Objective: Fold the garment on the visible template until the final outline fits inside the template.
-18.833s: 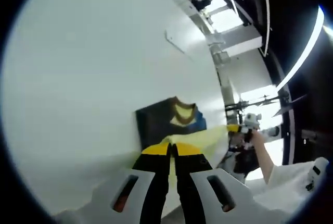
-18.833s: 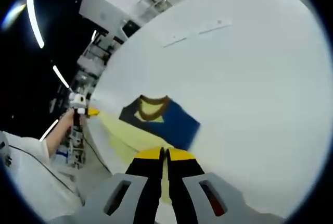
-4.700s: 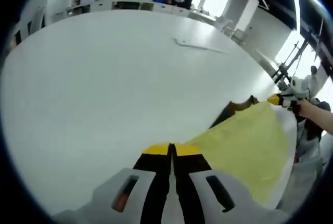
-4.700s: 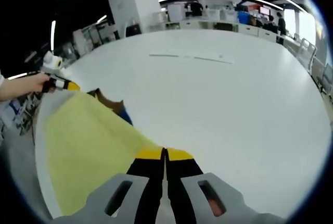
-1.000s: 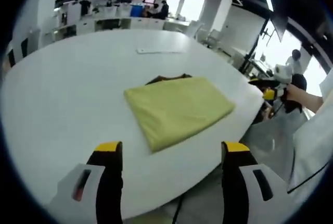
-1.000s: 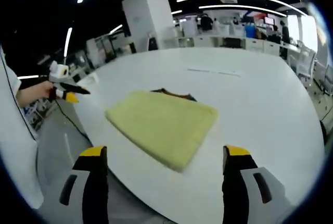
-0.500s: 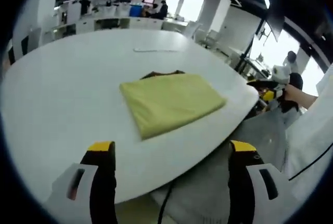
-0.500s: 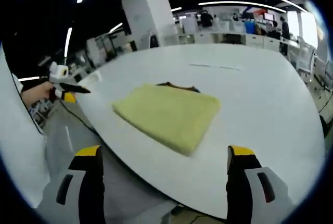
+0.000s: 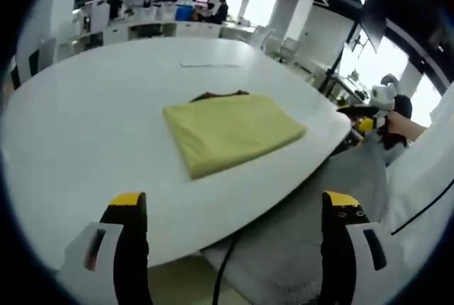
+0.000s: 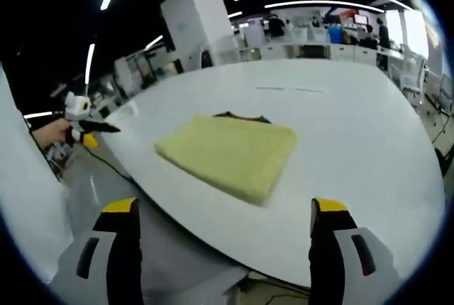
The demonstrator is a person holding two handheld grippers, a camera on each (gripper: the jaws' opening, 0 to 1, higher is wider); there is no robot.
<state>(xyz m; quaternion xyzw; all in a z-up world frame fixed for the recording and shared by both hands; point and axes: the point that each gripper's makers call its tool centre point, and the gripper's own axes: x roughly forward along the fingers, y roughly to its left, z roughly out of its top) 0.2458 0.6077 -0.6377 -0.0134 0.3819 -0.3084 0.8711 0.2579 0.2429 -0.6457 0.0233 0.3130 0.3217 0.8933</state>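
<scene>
The garment (image 9: 230, 129) lies folded into a yellow rectangle near the white table's front edge, with a dark collar strip (image 9: 213, 95) peeking out at its far side. In the right gripper view the same folded garment (image 10: 228, 150) sits mid-table. My left gripper (image 9: 234, 209) is open, held back off the table edge with nothing between its jaws. My right gripper (image 10: 223, 213) is open too, also pulled back from the table. The right gripper (image 9: 365, 122) shows at the right of the left gripper view, and the left gripper (image 10: 84, 132) at the left of the right gripper view.
The white table (image 9: 85, 106) is large and round-edged, with a thin white strip (image 9: 209, 65) lying far behind the garment. Grey floor (image 9: 298, 220) with a dark cable lies below the table edge. Desks and people stand in the office background.
Both grippers have drawn a little farther back from the table, so more floor shows below its edge. The folded garment has not moved.
</scene>
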